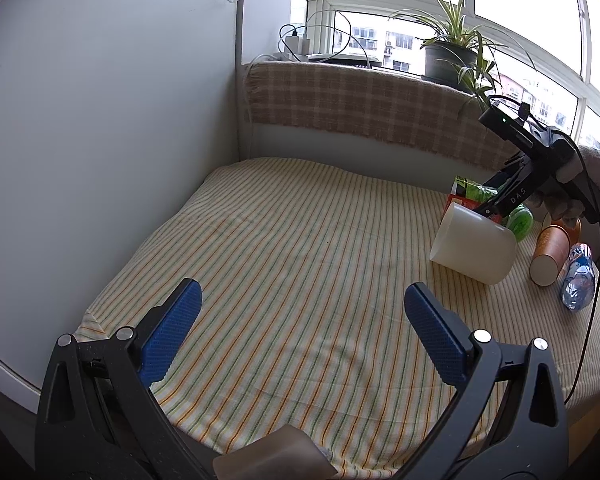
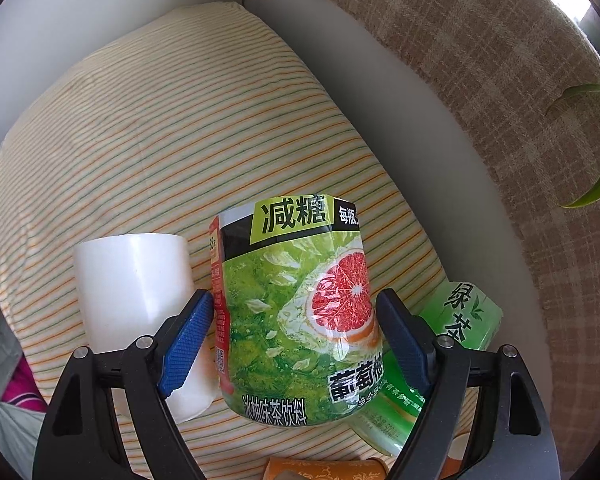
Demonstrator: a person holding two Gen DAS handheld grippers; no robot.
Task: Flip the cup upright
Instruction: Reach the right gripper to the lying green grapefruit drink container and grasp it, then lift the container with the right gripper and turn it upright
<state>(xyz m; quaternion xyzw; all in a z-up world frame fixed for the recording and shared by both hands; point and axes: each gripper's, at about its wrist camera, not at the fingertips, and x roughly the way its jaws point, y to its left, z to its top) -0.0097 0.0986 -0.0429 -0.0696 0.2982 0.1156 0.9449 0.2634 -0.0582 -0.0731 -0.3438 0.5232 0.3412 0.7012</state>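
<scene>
Striped yellow cloth (image 2: 140, 128) carries crowded cups. Right gripper (image 2: 294, 336) gapes astride the grapefruit-label green cup (image 2: 296, 320), its left pad (image 2: 188, 340) beside the toppled white plastic cup (image 2: 136, 280); closing may knock it rolling. Left gripper (image 1: 300, 332) hangs spread, empty.

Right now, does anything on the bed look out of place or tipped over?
Yes. The white cup lies on its side, as does the orange cup and a crumpled bottle. The right gripper straddles a grapefruit-tea cup, not yet closed on it.
</scene>
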